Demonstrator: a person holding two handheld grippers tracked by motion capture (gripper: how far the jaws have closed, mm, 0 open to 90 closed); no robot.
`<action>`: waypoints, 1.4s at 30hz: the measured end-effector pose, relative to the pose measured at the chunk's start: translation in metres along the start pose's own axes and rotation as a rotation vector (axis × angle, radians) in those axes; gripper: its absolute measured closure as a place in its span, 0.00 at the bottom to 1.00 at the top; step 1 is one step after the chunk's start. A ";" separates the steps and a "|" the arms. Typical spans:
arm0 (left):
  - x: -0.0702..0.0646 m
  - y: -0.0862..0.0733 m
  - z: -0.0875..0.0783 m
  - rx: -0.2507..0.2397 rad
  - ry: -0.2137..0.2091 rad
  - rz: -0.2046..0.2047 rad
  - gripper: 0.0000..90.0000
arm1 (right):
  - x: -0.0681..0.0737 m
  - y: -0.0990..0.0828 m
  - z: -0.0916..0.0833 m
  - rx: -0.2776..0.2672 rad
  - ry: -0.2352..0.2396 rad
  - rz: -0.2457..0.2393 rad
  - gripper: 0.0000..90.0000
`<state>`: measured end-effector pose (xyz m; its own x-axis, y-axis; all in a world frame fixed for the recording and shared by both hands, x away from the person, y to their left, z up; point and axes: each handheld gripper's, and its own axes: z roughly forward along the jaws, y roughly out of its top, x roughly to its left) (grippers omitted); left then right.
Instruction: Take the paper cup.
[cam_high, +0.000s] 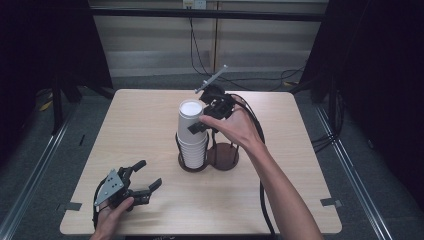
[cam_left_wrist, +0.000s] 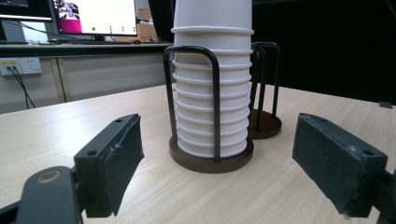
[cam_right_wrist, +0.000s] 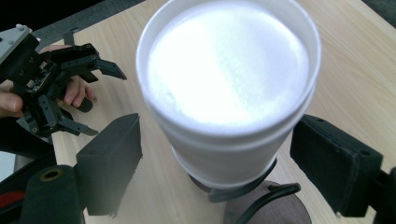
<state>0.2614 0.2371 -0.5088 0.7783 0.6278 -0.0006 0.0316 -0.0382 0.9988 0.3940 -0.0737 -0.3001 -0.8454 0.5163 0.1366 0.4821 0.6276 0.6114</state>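
Right gripper (cam_high: 202, 121) hovered at the top of the cup stack (cam_high: 192, 131), which stood upright in the left ring of a dark two-ring wire holder (cam_high: 210, 159) near the table's middle. In the right gripper view the topmost cup (cam_right_wrist: 229, 88) sat squarely between the two black jaws, looked at from above and a little to the side; the pads stood wide on either side of its wall with visible gaps, so nothing was gripped yet. The stack's long axis ran vertical, and the jaws straddled it across its width, so the judgement was that a plain closing would take the top cup by its sides.

Left gripper (cam_high: 145, 176) rested low on the near left of the wooden table (cam_high: 150, 105), well apart from the holder. Its jaws stood open and empty, pointed level toward the stack's base. The right hand was clearly the nearer.

Cups: white, smooth, tapered, thin rolled rims nested close, bases upward. Holder: black bent wire uprights on round dark-brown bases, the second ring empty. Jaw pads matte black, slightly rough, edges scuffed. Table pale wood grain, matte.
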 end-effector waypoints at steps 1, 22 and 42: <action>0.000 0.000 0.000 0.002 -0.001 0.004 0.18 | -0.001 0.003 0.001 0.009 0.002 0.004 0.19; 0.000 0.000 0.000 0.000 -0.005 -0.003 0.18 | -0.003 0.046 0.011 0.257 -0.001 -0.059 0.22; -0.001 0.000 0.000 -0.007 -0.011 -0.021 0.18 | -0.001 0.063 0.024 0.353 -0.011 -0.095 0.22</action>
<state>0.2604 0.2362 -0.5091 0.7843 0.6200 -0.0219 0.0432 -0.0195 0.9989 0.4308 -0.0207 -0.2798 -0.8889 0.4506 0.0827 0.4523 0.8347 0.3140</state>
